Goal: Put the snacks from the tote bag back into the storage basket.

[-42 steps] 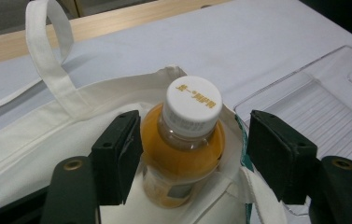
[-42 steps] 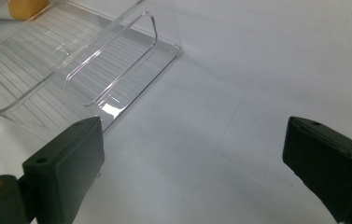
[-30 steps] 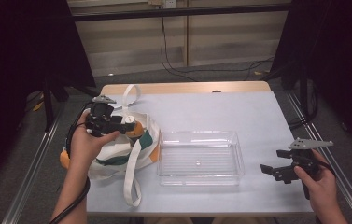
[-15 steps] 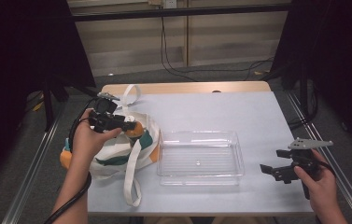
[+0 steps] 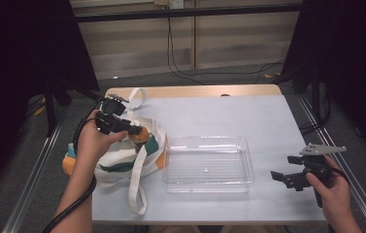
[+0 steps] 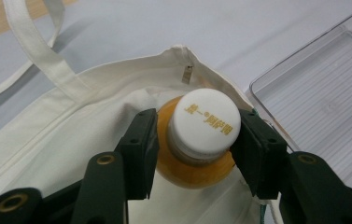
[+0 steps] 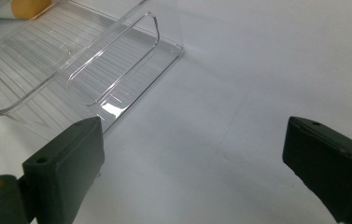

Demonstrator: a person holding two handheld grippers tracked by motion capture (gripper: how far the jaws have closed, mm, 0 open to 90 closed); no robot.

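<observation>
At the tote bag (image 6: 94, 121) mouth, left gripper (image 6: 197, 140) fingers clamped on orange bottle (image 6: 201, 140)

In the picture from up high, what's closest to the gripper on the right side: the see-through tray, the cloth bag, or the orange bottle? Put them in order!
From the right gripper:
1. Clear tray, just to its left, mid-table.
2. Cloth bag, beyond the tray, on the table's left.
3. Orange bottle, at the bag's mouth, between the left gripper's jaws. Bag and bottle overlap, so that order is close.
</observation>
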